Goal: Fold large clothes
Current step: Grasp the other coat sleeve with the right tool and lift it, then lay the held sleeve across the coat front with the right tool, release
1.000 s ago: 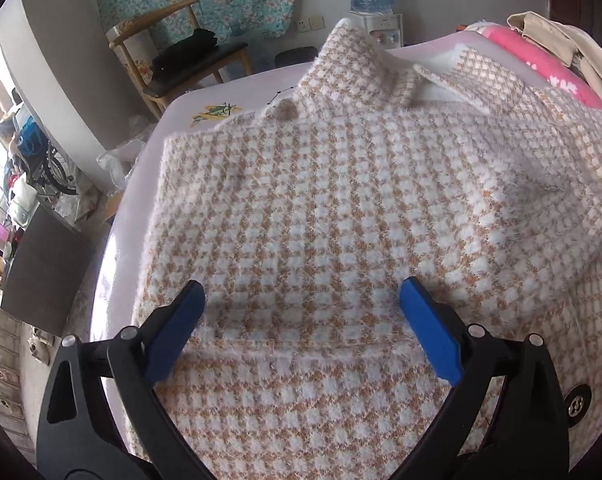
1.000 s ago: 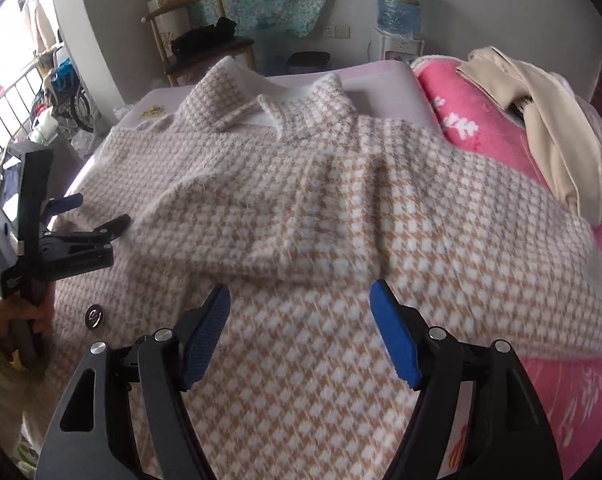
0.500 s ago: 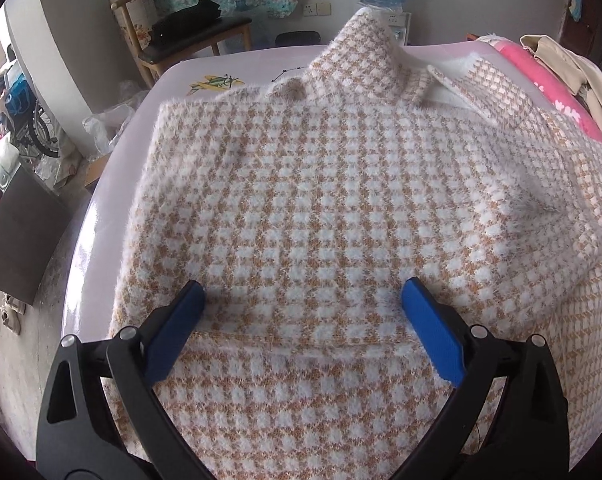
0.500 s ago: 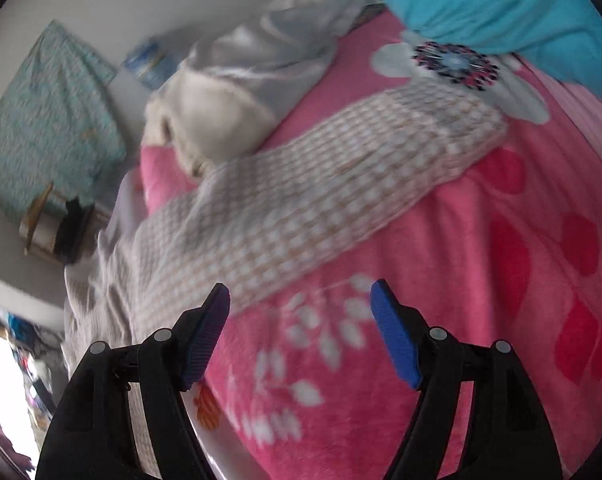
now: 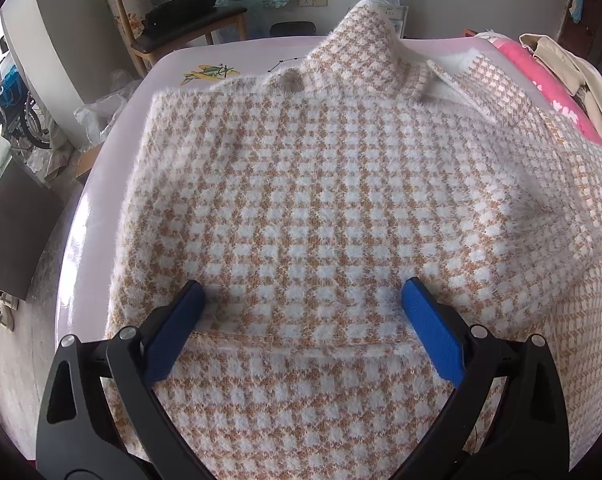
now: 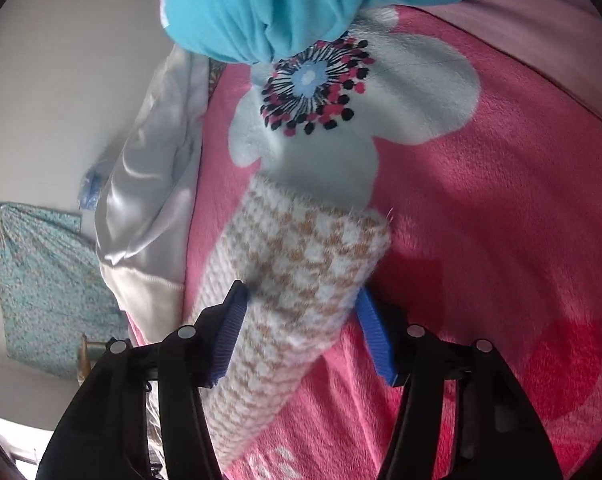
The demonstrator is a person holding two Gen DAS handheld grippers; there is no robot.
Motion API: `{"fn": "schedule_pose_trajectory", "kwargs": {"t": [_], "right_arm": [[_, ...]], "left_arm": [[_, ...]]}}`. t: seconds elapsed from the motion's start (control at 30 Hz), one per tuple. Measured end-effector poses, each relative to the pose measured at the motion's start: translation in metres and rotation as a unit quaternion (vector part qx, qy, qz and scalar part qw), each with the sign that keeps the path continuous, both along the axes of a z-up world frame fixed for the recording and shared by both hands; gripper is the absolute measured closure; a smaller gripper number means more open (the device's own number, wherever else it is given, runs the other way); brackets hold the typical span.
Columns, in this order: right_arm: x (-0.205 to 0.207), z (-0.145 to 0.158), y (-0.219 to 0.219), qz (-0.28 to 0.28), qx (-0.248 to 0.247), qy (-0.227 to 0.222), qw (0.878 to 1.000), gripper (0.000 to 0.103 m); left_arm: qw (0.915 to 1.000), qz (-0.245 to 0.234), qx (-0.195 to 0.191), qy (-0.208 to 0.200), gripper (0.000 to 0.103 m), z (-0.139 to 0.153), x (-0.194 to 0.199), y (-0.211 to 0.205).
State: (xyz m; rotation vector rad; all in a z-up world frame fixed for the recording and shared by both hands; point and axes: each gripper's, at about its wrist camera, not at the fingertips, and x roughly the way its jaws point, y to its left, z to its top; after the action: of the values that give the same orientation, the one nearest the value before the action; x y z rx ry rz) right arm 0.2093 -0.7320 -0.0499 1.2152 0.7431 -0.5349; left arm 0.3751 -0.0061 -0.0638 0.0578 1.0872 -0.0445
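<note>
A fluffy tan-and-white checked coat (image 5: 301, 168) lies spread flat on a pale bed sheet (image 5: 97, 184), collar toward the far wall. My left gripper (image 5: 301, 286) hovers open over the coat's lower body, with its blue pads (image 5: 429, 328) apart and nothing between them. In the right wrist view the coat's sleeve (image 6: 301, 264) stretches across a pink flowered blanket (image 6: 481, 220), cuff end pointing away. My right gripper (image 6: 301, 300) straddles the sleeve just behind the cuff. Its jaws are closing, and both pads touch the sleeve's sides and pinch it in.
A bunched turquoise cloth (image 6: 285, 4) lies beyond the cuff, and a pale silvery garment (image 6: 149, 184) sits left of the sleeve. A wooden chair (image 5: 181, 20) with dark clothes and a beige garment (image 5: 573, 72) stand past the bed's far edge.
The right gripper swung away from the coat's body out to the sleeve on the pink blanket, rolled over, and narrowed around the sleeve near the cuff. The left gripper barely moved.
</note>
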Motion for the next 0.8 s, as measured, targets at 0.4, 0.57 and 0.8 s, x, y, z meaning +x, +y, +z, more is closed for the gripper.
{"fn": "schedule_pose_trajectory", "kwargs": {"t": [0.4, 0.57, 0.8], "right_arm": [[0.000, 0.082, 0.031, 0.030, -0.151, -0.044, 0.987, 0.086], [0.018, 0.168, 0.083, 0.090, -0.239, -0.105, 0.961, 0.086], [0.072, 0.267, 0.199, 0.196, -0.292, -0.185, 0.918, 0.086]], "left_arm": [[0.9999, -0.004, -0.004, 0.008, 0.007, 0.000, 0.005, 0.001], [1.0000, -0.005, -0.007, 0.005, 0.007, 0.000, 0.005, 0.001], [0.9991, -0.001, -0.039, -0.017, 0.035, 0.016, -0.006, 0.014]]}}
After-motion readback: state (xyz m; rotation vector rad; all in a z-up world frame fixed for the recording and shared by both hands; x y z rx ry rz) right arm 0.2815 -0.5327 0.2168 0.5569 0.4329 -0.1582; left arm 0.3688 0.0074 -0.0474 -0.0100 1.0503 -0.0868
